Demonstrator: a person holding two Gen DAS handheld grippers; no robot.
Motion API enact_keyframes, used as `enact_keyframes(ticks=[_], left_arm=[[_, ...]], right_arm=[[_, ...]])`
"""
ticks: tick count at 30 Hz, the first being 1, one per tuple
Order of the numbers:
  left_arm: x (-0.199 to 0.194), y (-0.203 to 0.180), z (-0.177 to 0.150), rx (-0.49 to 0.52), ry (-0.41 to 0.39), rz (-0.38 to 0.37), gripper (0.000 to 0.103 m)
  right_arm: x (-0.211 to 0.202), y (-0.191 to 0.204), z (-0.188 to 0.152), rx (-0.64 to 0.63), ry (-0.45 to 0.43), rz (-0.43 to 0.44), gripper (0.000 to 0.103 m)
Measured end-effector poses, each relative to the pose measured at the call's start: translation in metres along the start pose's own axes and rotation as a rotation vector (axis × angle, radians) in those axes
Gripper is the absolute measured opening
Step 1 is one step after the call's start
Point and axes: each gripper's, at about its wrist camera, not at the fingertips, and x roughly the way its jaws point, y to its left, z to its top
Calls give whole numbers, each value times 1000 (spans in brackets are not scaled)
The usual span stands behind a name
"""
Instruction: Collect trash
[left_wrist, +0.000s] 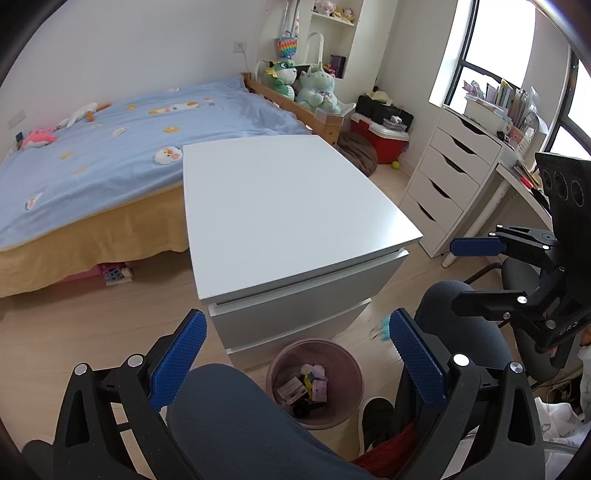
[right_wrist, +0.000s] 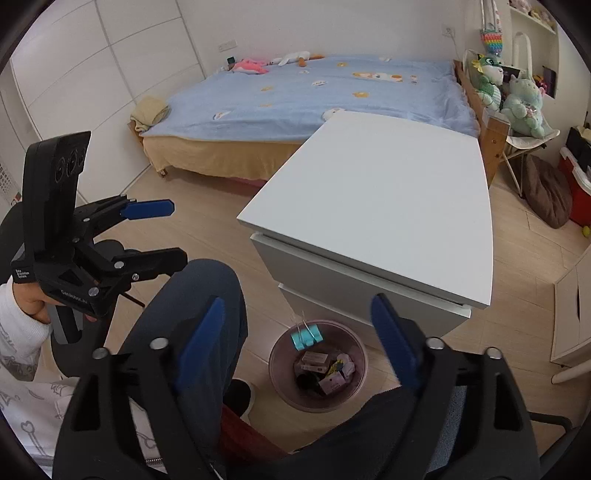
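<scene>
A pink waste bin (left_wrist: 347, 363) (right_wrist: 284, 384) stands on the floor in front of the white drawer cabinet (left_wrist: 288, 206) (right_wrist: 384, 192); it holds several small boxes and scraps. A teal binder clip (right_wrist: 306, 338) is in mid-air over the bin's far rim; a blurred teal shape (left_wrist: 384, 328) shows in the left wrist view. My left gripper (left_wrist: 297, 354) is open and empty above my knee. My right gripper (right_wrist: 299, 343) is open and empty above the bin. Each gripper shows in the other's view (left_wrist: 476, 269) (right_wrist: 162, 232).
A bed with a blue cover (left_wrist: 110, 140) stands behind the cabinet. A white desk drawer unit (left_wrist: 443, 177) is at the right. My legs (left_wrist: 236, 417) and an office chair (left_wrist: 517, 273) are close to the bin. A red cooler (left_wrist: 380, 136) and a brown cushion (right_wrist: 546, 192) sit beyond.
</scene>
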Motion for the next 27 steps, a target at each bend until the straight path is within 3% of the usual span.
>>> enact_keyframes(ticks=[5, 10, 27], left_arm=[[0, -3, 2, 8, 0, -4, 95], [1, -6, 3, 15, 1, -5, 95], [2, -10, 29, 34, -23, 21, 95]], right_arm=[[-1, -7, -1, 45, 2, -33, 99], [2, -11, -3, 75, 31, -66, 99], [-14, -31, 19, 129, -26, -183, 99]])
